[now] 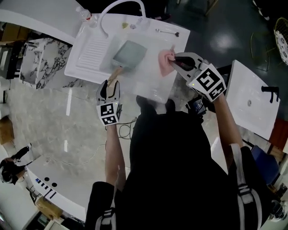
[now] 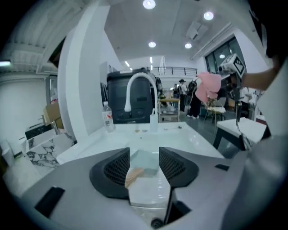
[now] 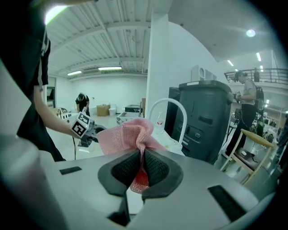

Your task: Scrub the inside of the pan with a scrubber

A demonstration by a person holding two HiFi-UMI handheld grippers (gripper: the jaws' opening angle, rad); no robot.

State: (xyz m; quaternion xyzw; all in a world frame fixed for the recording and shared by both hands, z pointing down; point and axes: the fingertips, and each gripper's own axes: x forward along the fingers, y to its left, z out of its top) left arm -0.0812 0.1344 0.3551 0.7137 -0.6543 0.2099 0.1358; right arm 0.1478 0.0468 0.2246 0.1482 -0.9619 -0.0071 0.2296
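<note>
A square grey-green pan [image 1: 129, 53] with a wooden handle [image 1: 115, 74] lies in the white sink [image 1: 150, 87]. My left gripper [image 1: 112, 84] is at the near end of the handle, and its jaws stand apart. In the left gripper view the handle tip [image 2: 133, 176] shows beside the left jaw with a gap around it, and the pan [image 2: 146, 159] lies beyond my left gripper [image 2: 144, 165]. My right gripper [image 1: 173, 60] hovers over the sink's right part, shut on a pink mesh scrubber [image 1: 164, 62]. The scrubber [image 3: 130, 134] bunches up out of my right gripper [image 3: 141, 165].
A curved white faucet [image 1: 121, 5] stands at the sink's far edge, with a plastic bottle [image 1: 85, 13] to its left. A metal utensil [image 1: 167, 31] lies on the far rim. A marble counter [image 1: 40, 63] is to the left and a white table [image 1: 252, 96] to the right.
</note>
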